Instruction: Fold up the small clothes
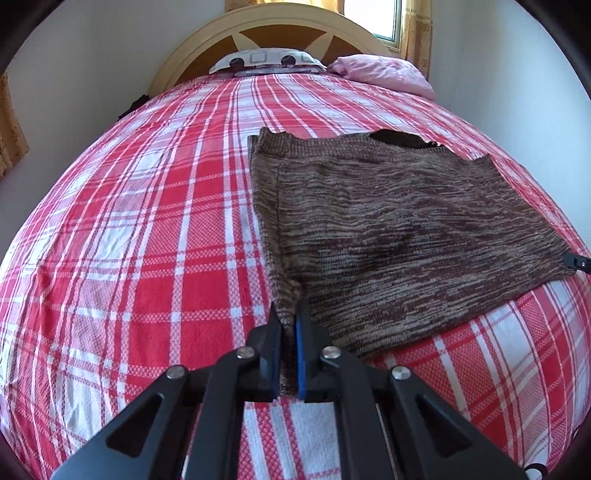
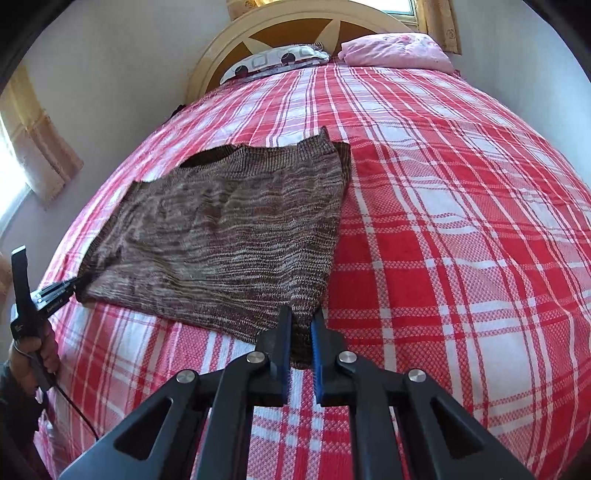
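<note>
Left wrist view has the left gripper [image 1: 287,314] clamped on the near corner of the brown sweater [image 1: 399,229] lying flat on the plaid bed [image 1: 129,240] — the right gripper [image 2: 300,319] pinches the other near corner. Best bet: lift both evenly, keep the hem taut, carry it toward the collar.

sweater [image 1: 406,221] corner hidden between gripper pads, window [image 1: 388,18] cut by top edge, hand [image 2: 40,354] cropped at left edge
</note>
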A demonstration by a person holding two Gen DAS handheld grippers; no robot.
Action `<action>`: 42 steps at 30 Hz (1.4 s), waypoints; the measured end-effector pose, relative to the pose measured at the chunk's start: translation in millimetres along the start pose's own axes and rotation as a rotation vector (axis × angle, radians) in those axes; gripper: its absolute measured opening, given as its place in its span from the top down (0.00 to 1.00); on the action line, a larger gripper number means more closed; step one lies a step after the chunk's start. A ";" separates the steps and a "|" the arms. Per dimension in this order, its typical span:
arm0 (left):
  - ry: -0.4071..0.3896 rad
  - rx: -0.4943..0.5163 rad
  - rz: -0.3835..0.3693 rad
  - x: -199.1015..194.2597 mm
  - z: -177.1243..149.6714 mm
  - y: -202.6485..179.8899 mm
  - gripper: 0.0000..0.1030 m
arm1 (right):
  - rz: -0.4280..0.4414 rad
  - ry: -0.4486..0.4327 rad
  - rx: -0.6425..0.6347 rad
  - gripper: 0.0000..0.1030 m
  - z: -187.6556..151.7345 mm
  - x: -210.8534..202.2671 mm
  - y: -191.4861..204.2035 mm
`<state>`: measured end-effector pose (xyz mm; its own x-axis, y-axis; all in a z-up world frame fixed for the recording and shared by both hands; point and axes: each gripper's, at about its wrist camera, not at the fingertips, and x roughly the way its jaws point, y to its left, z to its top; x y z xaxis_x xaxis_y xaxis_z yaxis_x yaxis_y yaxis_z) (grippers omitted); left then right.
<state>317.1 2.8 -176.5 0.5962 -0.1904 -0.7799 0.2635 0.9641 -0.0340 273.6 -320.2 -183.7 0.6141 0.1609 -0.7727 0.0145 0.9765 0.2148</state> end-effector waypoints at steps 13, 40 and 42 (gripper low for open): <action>0.035 -0.111 -0.112 -11.9 4.0 25.9 0.94 | 0.058 -0.016 0.030 0.94 7.6 -13.0 -17.5; 0.039 -0.131 -0.178 -14.2 2.0 34.5 0.94 | -0.003 -0.004 -0.047 0.95 0.1 -7.4 7.4; 0.068 -0.110 -0.167 -9.7 0.7 34.9 0.94 | -0.036 0.029 -0.056 0.96 -3.1 -0.9 1.2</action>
<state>321.0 38.2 -169.7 0.4974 -0.3403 -0.7980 0.2675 0.9352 -0.2320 270.6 -318.8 -184.6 0.5907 0.1286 -0.7966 -0.0088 0.9882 0.1530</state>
